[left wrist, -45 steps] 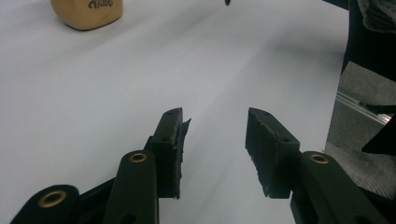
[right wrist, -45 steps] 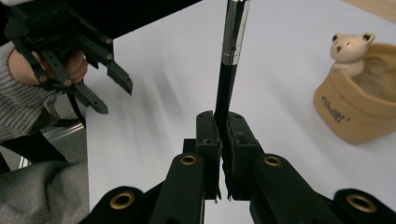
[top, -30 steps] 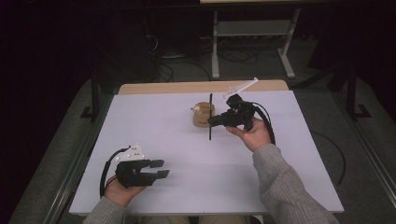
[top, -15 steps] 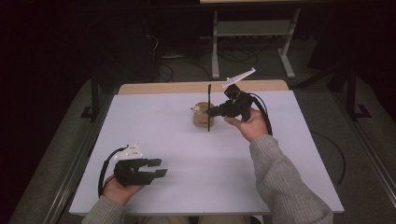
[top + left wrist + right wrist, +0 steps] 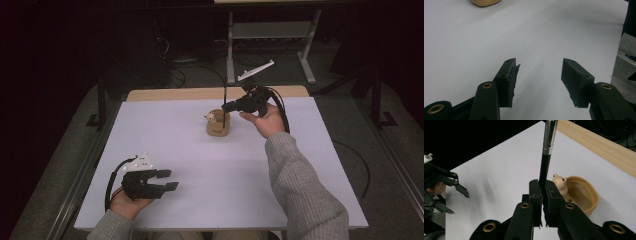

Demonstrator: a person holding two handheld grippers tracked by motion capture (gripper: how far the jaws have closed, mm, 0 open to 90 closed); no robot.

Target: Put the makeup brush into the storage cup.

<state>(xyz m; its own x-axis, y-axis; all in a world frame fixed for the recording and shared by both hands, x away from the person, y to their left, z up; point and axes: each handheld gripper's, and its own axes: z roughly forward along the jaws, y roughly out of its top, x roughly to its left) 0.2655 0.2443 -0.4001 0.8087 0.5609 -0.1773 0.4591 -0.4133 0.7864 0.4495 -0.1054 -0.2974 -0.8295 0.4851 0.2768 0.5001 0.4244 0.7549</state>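
Rising since a moment ago, the right gripper [image 5: 231,105] clamps an upright pen [image 5: 546,155] just above the bear cup [image 5: 218,123]; the left gripper [image 5: 167,180] rests open, well apart.

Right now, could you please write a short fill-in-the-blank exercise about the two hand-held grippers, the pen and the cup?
1. The right hand-held gripper is shut on the ____.
2. The left hand-held gripper has its jaws ____.
3. The pen is held nearly ____.
4. The cup has a small ____ figure on its rim.

Missing words: pen; open; upright; bear
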